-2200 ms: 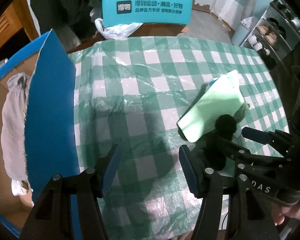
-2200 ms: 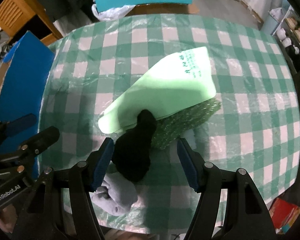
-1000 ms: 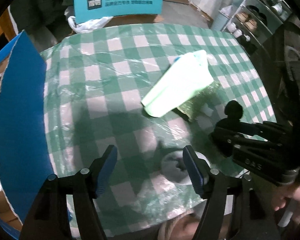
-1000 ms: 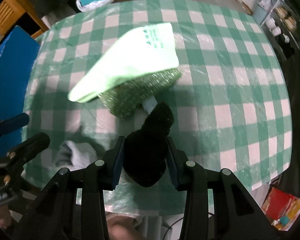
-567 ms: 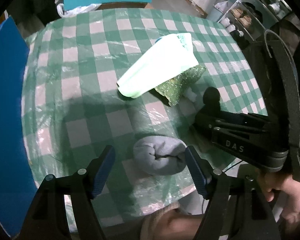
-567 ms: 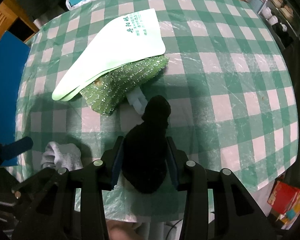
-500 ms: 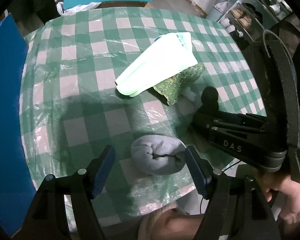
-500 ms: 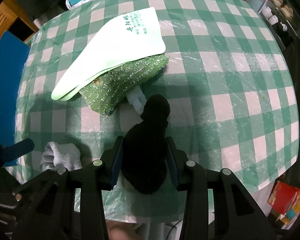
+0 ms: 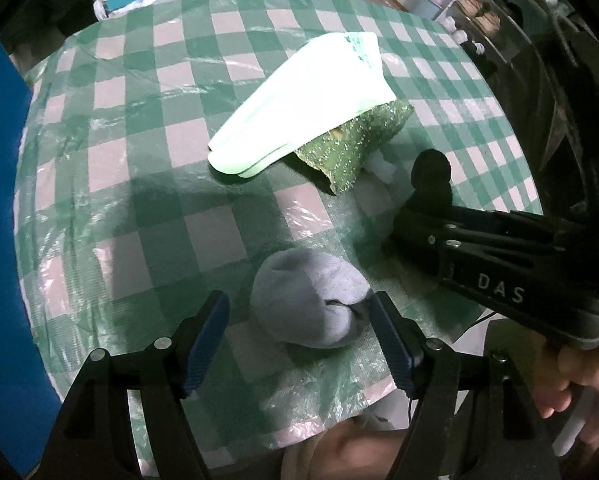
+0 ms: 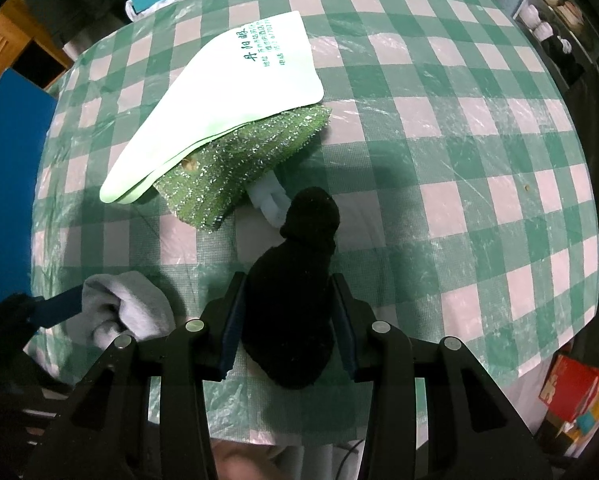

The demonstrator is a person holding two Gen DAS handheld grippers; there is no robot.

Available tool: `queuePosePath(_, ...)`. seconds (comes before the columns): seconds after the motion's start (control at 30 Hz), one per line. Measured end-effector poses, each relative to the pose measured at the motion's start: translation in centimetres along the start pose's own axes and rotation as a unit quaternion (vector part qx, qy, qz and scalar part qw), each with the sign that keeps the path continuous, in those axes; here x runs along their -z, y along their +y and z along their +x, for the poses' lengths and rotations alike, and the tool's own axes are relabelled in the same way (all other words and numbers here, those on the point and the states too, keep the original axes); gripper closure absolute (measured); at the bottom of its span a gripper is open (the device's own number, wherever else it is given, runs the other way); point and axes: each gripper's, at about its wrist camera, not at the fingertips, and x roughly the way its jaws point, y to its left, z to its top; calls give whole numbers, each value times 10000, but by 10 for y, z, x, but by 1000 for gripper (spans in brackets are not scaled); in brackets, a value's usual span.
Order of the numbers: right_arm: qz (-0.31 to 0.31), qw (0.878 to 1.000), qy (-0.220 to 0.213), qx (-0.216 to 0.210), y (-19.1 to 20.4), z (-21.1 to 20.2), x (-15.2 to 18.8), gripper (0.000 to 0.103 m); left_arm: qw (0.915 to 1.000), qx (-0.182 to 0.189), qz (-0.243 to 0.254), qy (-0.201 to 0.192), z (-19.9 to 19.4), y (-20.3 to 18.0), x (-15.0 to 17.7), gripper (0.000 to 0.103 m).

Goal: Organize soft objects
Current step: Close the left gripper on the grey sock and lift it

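Both tools angled steeply down, left tool straddling grey sock

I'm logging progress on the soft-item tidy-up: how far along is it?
Early stage. The right gripper is shut on the black sock. The open left gripper brackets the grey sock, not yet gripped. The pale green cloth and glittery green scrubber lie untouched on the table.
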Motion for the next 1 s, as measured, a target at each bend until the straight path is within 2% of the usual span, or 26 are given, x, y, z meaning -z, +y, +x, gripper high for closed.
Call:
queuePosePath(0.13, -36, 10000, -7, 34, 4, 1, -2, 64, 9999, 12, 99, -20, 2, -1, -3, 32)
queuePosePath(0.23, -60, 10000, -19, 49, 6, 1, -1, 64, 9998, -10, 216, -50, 3, -3, -4, 44)
queuePosePath(0.3, -70, 10000, -23, 43, 7, 0, -1, 64, 9996, -46, 290, -45, 4, -5, -4, 49)
queuePosePath(0.37, -89, 9999, -41, 34, 8, -1, 0, 64, 9991, -92, 397, -76, 3, -7, -4, 61)
queuePosePath(0.47, -118, 9998, -129, 32, 10, -6, 0, 64, 9984, -185, 526, -122, 1, -10, -3, 68)
queuePosePath(0.77, -357, 9979, -508, 176, 24, -29, -2, 64, 9976, -353, 523, -280, -13, -3, -4, 72)
queuePosePath(1.0, -607, 9945, -836, 157, 35, -50, -6, 64, 9945, -539, 645, -624, -39, -5, -7, 72)
